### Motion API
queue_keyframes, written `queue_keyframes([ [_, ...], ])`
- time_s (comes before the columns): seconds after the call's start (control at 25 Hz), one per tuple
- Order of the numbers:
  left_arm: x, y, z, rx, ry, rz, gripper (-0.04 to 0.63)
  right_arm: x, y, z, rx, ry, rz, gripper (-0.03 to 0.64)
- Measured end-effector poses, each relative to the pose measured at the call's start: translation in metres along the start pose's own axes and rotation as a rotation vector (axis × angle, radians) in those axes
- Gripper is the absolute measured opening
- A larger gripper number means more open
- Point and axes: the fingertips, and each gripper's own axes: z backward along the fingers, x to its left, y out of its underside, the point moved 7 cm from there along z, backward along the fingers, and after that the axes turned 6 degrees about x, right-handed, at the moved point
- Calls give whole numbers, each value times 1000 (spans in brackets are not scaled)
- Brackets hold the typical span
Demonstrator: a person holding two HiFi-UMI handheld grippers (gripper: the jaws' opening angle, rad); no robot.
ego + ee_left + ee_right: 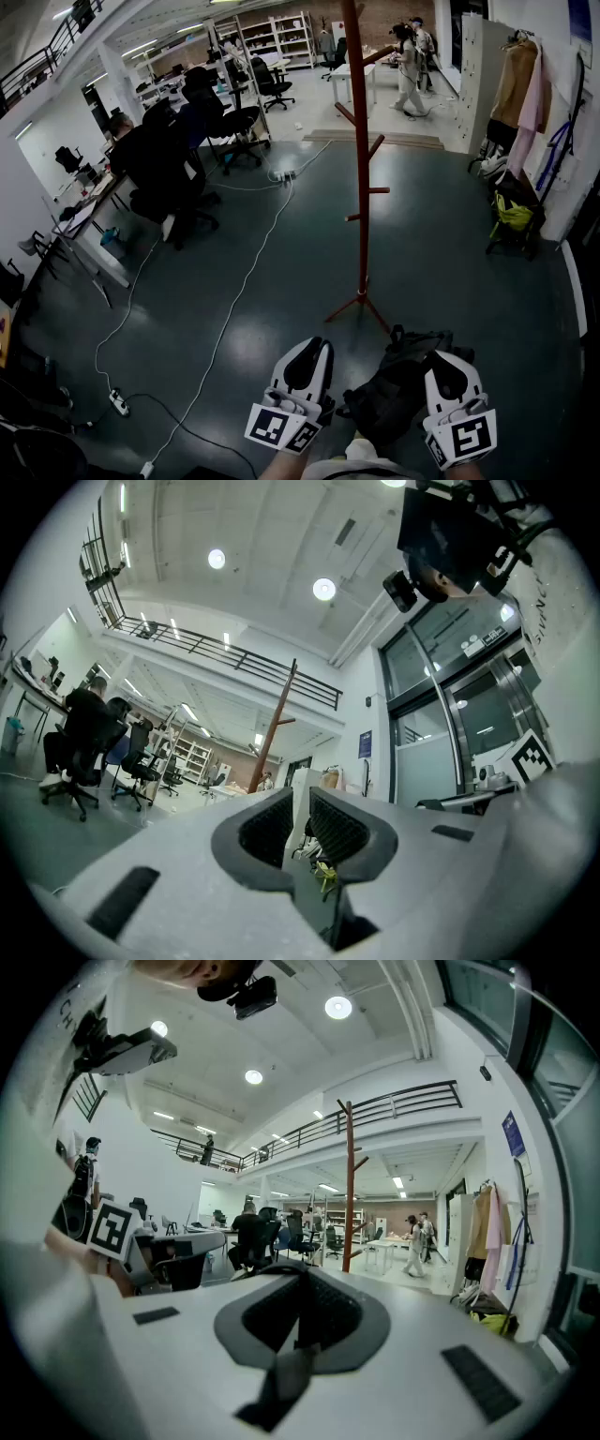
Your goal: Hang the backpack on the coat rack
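Note:
The red coat rack [362, 169] stands on the dark floor straight ahead, bare pegs up its pole; it also shows as the coat rack [277, 726] and the coat rack [349, 1194] in the two gripper views. The black backpack [389, 389] sits low between my two grippers, near the rack's foot; I cannot tell whether it rests on the floor. My right gripper [448, 367] [302, 1288] is shut on a dark backpack strap [289, 1380] that comes out between its jaws. My left gripper [306, 356] [298, 822] holds nothing, its jaws a narrow slit apart.
A white cable [239, 281] and a power strip [118, 403] run across the floor at left. People sit on office chairs [164, 173] at desks on the left. Coats [520, 89] and bags [514, 216] line the right wall. A person [410, 70] stands far back.

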Motion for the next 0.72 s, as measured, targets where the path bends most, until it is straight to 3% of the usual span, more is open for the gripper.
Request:
queue_keyframes([
  [0.12, 3, -5, -12, -13, -10, -9, 61, -12, -5, -12, -5, -1, -2, 25],
  [0.32, 12, -15, -27, -56, -33, 55, 61, -29, -18, -35, -16, -7, 5, 25],
  [0.72, 41, -20, -67, -39, -59, 4, 61, -65, -31, -96, -32, -7, -1, 25],
])
